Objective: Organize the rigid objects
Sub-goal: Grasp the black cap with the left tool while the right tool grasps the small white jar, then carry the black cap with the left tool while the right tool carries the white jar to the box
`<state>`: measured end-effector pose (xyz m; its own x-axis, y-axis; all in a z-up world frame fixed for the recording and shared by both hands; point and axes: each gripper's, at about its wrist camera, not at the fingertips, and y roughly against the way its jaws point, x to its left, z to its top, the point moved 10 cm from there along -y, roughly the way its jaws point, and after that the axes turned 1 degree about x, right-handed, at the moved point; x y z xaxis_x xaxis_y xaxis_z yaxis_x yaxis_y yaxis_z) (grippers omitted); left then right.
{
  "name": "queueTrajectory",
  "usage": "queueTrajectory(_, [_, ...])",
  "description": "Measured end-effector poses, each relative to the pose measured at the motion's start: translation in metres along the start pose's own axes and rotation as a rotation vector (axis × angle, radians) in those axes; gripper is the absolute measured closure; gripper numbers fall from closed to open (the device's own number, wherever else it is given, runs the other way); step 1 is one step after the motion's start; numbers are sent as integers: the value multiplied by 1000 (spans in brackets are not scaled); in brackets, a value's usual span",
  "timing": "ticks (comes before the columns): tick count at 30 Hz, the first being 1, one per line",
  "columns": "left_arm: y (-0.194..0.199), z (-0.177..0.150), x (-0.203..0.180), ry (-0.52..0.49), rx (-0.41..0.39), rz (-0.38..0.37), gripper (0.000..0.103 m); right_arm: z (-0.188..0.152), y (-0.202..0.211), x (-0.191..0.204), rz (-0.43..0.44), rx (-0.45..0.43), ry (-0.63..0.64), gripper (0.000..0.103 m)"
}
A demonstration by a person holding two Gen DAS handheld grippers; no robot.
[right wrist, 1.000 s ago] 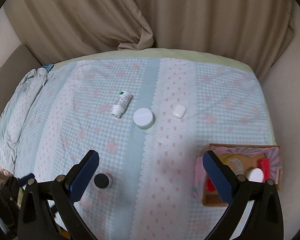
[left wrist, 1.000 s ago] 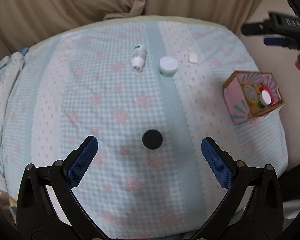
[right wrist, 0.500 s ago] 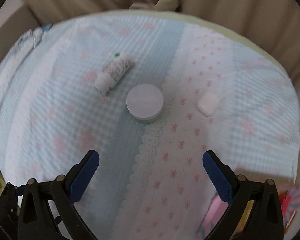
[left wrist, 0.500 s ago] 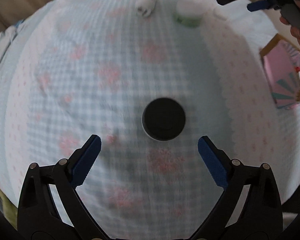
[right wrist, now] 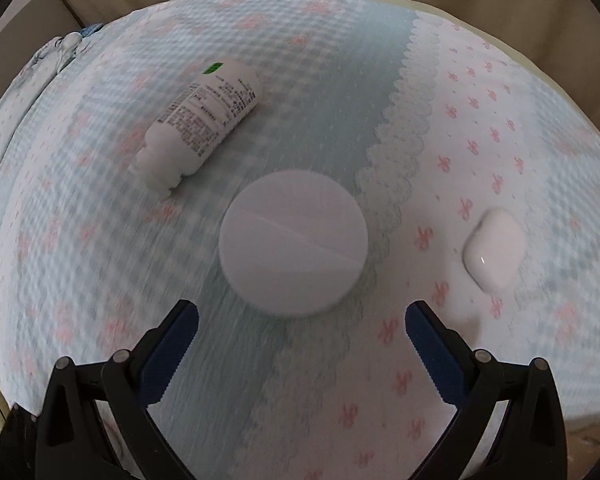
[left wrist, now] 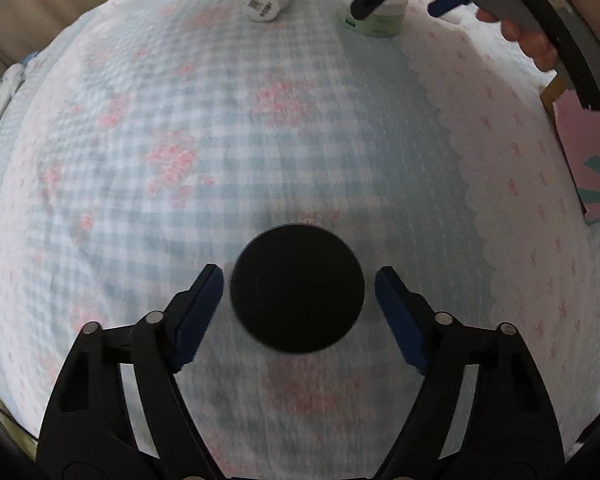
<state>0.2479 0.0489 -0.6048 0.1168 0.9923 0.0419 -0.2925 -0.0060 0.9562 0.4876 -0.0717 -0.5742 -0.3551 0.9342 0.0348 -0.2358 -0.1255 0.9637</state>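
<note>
A black round jar [left wrist: 298,288] sits on the bed's checked cover [left wrist: 180,140], between the spread fingers of the left gripper [left wrist: 299,312], touching neither. Beyond it stands a white-lidded jar [right wrist: 293,249], just ahead of the open-fingered right gripper [right wrist: 300,344], flanked by a toppled white bottle [right wrist: 204,120] and a white earbud case [right wrist: 494,249].

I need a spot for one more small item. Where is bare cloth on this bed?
Free: checked cloth left of the black jar, below the white bottle. Crowded: bottle, white-lidded jar and white case sit in a row.
</note>
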Motion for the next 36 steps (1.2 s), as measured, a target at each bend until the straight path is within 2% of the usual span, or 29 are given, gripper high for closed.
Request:
queueTrajectory(4, [-4,3,-3,10,3,-3,31,11,-12,-1,1,-3,7,0])
queueTrajectory(6, [-5,3,-4,9,10,-8,40,16,-14,0,1,-10,13,3])
queueTrajectory(8, [-5,3,-6,0,16,-7,41,22,-15,1,1,-21,23,10])
queueTrajectory(10, [-3,2,-7,-7,13,-9,50,28,-16,2,2,-33,27,27])
queueTrajectory(12, [-3,2,-8,-10,18,-13,50,31,-17,4,14,-39,25,35])
queueTrajectory(25, [-1,13,6,6,14,-24,50,28,-14,8,2,-36,40,35])
queueTrajectory(32, [22,32,25,33,-30,-6,50,17,13,14,27,-49,23,35])
queueTrajectory(36, [45,46,31,39,-65,6,50,17,42,17,43,-75,-1,35])
